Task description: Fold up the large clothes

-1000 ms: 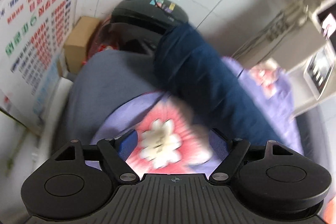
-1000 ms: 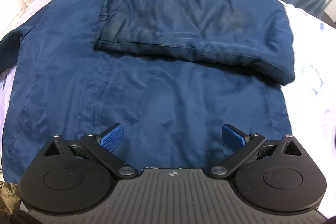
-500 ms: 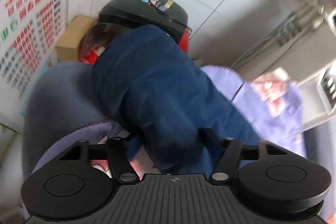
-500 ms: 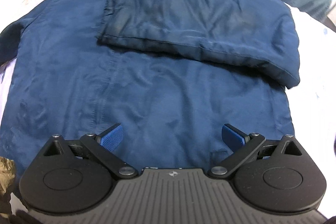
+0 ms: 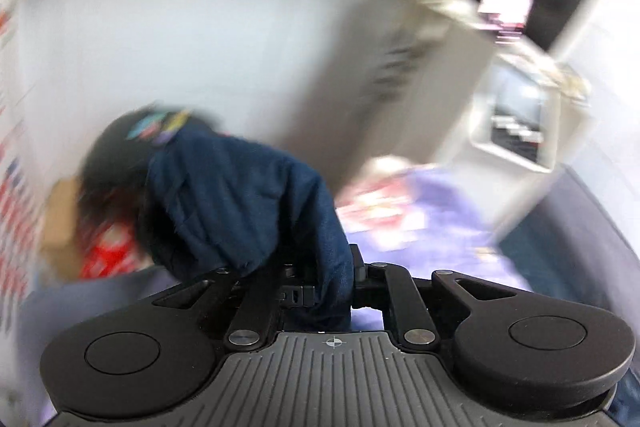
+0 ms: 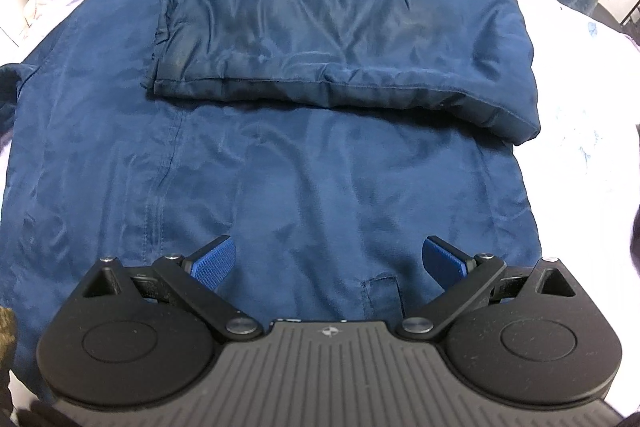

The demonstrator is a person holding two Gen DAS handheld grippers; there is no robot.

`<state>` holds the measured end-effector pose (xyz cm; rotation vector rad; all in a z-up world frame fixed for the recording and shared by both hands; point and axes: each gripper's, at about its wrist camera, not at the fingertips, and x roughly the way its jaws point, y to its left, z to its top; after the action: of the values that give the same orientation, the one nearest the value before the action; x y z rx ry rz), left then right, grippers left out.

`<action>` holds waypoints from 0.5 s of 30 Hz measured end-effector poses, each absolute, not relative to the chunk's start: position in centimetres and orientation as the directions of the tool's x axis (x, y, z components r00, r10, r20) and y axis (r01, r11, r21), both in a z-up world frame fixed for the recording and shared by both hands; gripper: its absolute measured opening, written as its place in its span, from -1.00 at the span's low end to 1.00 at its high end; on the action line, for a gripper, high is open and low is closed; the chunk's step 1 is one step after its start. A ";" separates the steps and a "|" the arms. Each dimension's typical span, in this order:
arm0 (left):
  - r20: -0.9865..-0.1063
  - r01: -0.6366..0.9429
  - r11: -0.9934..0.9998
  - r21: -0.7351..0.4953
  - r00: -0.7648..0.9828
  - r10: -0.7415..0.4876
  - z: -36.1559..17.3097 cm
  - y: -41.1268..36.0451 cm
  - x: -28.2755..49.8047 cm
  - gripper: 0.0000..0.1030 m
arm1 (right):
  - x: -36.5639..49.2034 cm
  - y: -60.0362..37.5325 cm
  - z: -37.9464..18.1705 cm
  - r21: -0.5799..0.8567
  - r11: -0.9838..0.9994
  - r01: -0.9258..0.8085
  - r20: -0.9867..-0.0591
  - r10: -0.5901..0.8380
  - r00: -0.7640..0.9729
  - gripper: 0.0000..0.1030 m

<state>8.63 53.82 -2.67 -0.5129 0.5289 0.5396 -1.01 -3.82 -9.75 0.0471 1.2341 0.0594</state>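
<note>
A large navy-blue padded jacket [image 6: 304,163] is lying spread flat, front down, across a white and lilac floral bedsheet [image 6: 580,99], filling most of the right wrist view. One sleeve [image 6: 340,39] is lying folded across the upper back, below the collar, its cuff ending toward the left. The other sleeve [image 5: 248,195] is hanging bunched in the left wrist view, off the lilac sheet [image 5: 448,227] — it is being pinched by the left gripper [image 5: 332,283], whose jaws have just been closing and are now pressing the dark fabric between them. That view is blurring heavily; behind the sleeve a black rounded helmet with coloured stickers [image 5: 116,151] is sitting beside a brown cardboard box [image 5: 60,211], with a white shelf unit [image 5: 516,123] to the right. The right gripper [image 6: 328,261] is hovering over the jacket's lower hem area, its blue textured pads [image 6: 212,261] standing wide apart — gripping nothing, with only flat cloth beneath.
</note>
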 end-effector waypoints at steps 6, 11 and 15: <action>-0.472 -0.270 0.854 -0.445 0.881 0.033 0.5 41.5 14.3 0.07 | -1.4 -4.9 -9.8 0.085 0.996 0.004 -0.939 0.079 0.335 0.94; -0.525 -0.039 0.927 -0.374 0.833 -0.177 -1.6 29.3 17.3 0.07 | -2.2 -6.1 -9.9 0.085 0.996 0.040 -0.939 0.067 0.338 0.94; -0.603 0.008 0.925 -0.380 0.756 -0.254 -5.4 23.2 18.1 0.08 | -2.9 -7.5 -9.9 0.081 0.993 0.080 -0.937 0.048 0.346 0.94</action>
<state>18.14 23.16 -5.41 -0.3698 0.7022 -0.1467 -2.85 -7.45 -9.94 0.1199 1.2186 -0.0207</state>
